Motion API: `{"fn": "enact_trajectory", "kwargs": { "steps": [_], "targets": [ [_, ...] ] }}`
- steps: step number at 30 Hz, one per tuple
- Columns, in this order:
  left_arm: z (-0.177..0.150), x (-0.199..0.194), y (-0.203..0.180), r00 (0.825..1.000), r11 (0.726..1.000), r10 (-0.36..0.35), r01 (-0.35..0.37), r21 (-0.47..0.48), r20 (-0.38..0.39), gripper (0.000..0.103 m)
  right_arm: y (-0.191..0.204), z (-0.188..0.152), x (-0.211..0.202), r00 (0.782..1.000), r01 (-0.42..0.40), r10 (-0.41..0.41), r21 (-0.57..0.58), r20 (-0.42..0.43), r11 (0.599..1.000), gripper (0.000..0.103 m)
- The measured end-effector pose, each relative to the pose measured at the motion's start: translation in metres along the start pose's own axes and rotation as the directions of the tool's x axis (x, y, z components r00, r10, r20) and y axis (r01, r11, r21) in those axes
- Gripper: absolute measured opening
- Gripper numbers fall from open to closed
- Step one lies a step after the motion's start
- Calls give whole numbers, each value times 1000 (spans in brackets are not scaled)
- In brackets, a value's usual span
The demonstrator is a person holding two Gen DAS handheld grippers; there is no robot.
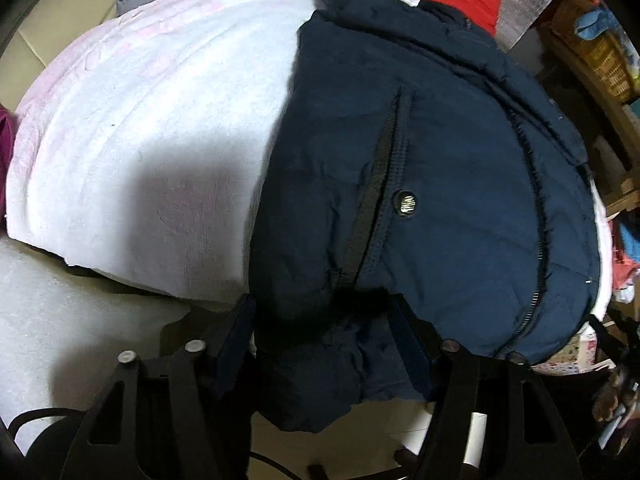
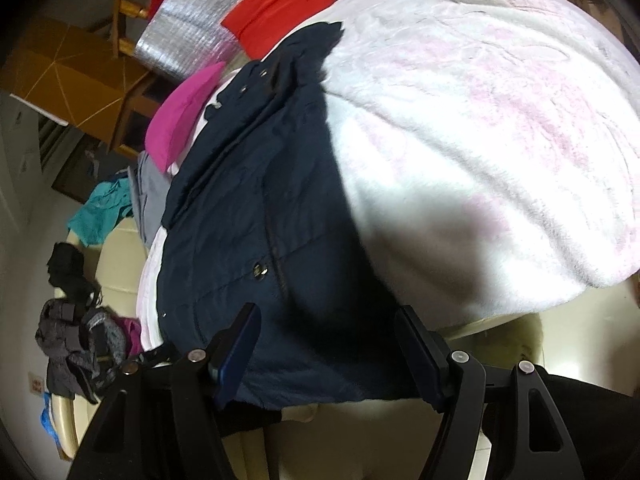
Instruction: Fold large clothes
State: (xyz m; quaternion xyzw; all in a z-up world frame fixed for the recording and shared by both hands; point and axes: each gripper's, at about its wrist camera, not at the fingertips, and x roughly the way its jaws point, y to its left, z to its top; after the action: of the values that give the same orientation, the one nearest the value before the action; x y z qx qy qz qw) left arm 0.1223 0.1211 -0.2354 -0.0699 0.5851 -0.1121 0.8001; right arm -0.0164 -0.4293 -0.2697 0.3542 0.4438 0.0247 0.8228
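Observation:
A navy padded jacket lies zipped on a white and pink fluffy blanket, with a snap button beside its pocket slit. In the left wrist view my left gripper is shut on the bunched lower hem, and the fabric fills the gap between both pads. The right wrist view shows the same jacket from its other side. There my right gripper stands open over the jacket's near edge, with flat fabric lying between the fingers and not pinched.
A red garment and a silver padded mat lie beyond the collar, with a magenta cloth beside it. Teal, black and grey clothes hang over the cream seat edge at the left. Wooden furniture stands to the right.

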Motion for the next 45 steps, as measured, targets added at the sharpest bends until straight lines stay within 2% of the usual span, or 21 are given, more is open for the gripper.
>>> {"fn": "enact_trajectory", "kwargs": {
  "steps": [1,4,8,11,12,14,18,20,22,23,26,28,30,32,33,34,35,37,39,43,45],
  "targets": [
    [-1,-1,0,1000,1000,-14,14,0,4,50,0,1,1,1000,-3,3,3,-1,1000,73],
    [-5,-2,1,1000,1000,-15,15,2,11,44,4,3,12,1000,20,-20,-26,-5,999,73],
    [-8,-2,-2,1000,1000,-21,21,-7,8,44,16,0,29,998,64,-66,-94,-17,994,73],
    [-3,2,7,1000,999,-24,24,-30,-11,50,29,-6,34,998,17,-26,-157,-58,987,70],
    [-4,4,9,999,999,-29,28,-36,-22,53,34,-9,33,998,0,-11,-181,-62,984,71],
    [-2,8,12,998,998,-40,38,-45,-41,54,38,-9,30,999,0,-11,-209,-51,978,71],
    [-2,7,16,995,994,-96,94,-60,-31,53,20,0,26,998,58,-58,-109,-2,992,70],
    [-2,7,15,995,994,-101,99,-49,-28,45,19,-1,33,998,55,-58,-106,-32,993,70],
    [-3,7,15,995,995,-94,93,-38,-27,38,33,-9,41,996,61,-72,-184,-56,981,64],
    [-3,7,16,995,995,-95,94,-39,-26,38,40,-13,44,995,49,-66,-220,-71,974,56],
    [-3,7,16,996,995,-84,82,-52,-33,38,54,-18,38,998,26,-42,-288,-50,957,45],
    [-3,11,16,997,996,-61,58,-63,-47,46,49,-14,35,999,17,-28,-253,-39,967,45],
    [-3,14,12,997,997,-55,52,-55,-56,47,39,-11,41,997,49,-61,-214,-51,976,45],
    [-5,15,10,997,998,-49,47,-36,-53,46,39,-11,48,996,50,-65,-212,-65,976,47],
    [-5,15,8,998,998,-48,47,-30,-48,38,43,-11,48,995,51,-68,-229,-67,972,47],
    [-5,14,7,998,998,-49,48,-29,-44,20,47,-13,48,996,43,-62,-245,-68,969,46],
    [-6,13,4,998,998,-48,47,-32,-38,14,51,-14,47,996,32,-51,-256,-68,966,37],
    [-5,8,5,996,996,-81,79,-49,-33,10,62,-13,38,998,0,-16,-287,-53,958,26],
    [-3,-3,3,995,994,-102,102,-39,-18,9,74,-13,28,999,-34,26,-311,-31,950,21],
    [10,-43,-7,984,987,-160,158,38,74,9,98,2,14,991,-127,130,-333,-14,934,19],
    [24,-56,-18,976,982,-183,176,70,116,9,105,9,17,988,-153,157,-343,-17,927,19]
  ]
}}
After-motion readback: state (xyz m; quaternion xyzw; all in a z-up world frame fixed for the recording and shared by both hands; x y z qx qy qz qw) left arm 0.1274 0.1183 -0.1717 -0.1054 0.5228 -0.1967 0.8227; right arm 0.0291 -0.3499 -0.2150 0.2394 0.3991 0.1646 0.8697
